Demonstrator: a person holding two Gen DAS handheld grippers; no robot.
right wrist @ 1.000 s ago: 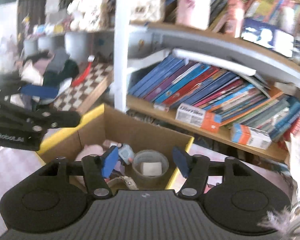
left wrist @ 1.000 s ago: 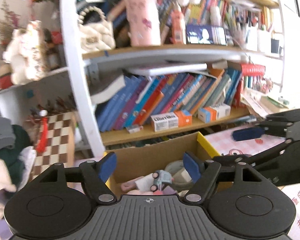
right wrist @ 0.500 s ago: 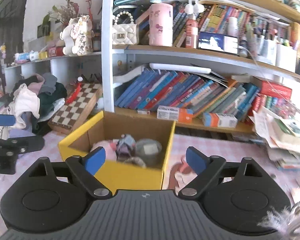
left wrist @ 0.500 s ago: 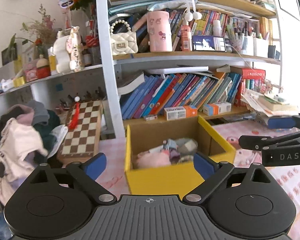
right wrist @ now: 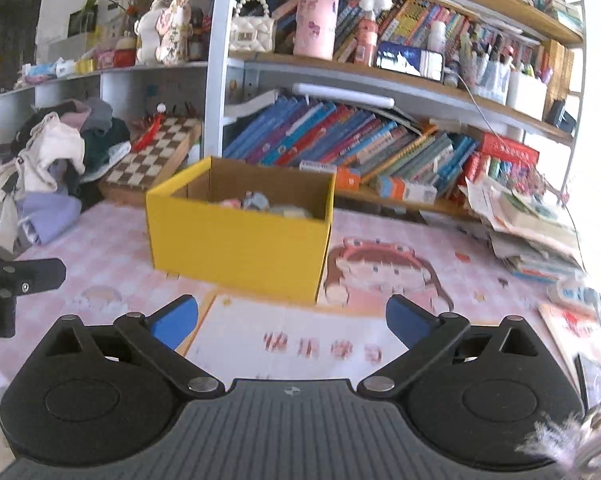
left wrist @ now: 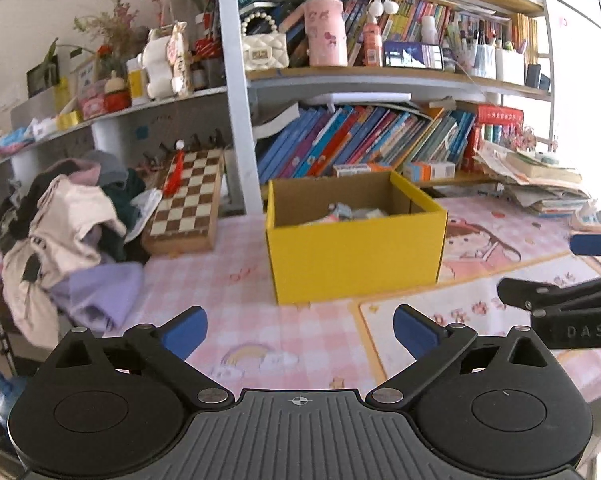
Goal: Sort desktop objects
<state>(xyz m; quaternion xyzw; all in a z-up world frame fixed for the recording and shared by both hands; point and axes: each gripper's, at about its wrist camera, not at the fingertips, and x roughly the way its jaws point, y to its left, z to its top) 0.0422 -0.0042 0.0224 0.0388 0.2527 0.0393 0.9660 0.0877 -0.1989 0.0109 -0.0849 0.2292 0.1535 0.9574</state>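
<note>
- The left gripper [left wrist: 300,330] and the right gripper [right wrist: 291,320] are opening wide, with nothing between the jaws.
- The yellow box [left wrist: 356,252] stands on the pink table mat [left wrist: 252,344]; its contents [right wrist: 256,202] are partly hidden and blurred.

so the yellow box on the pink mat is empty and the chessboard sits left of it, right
Not quite: the yellow box is not empty. The left wrist view shows small items inside it. The rest holds: it stands on the pink mat, and the chessboard sits left of it.
</note>
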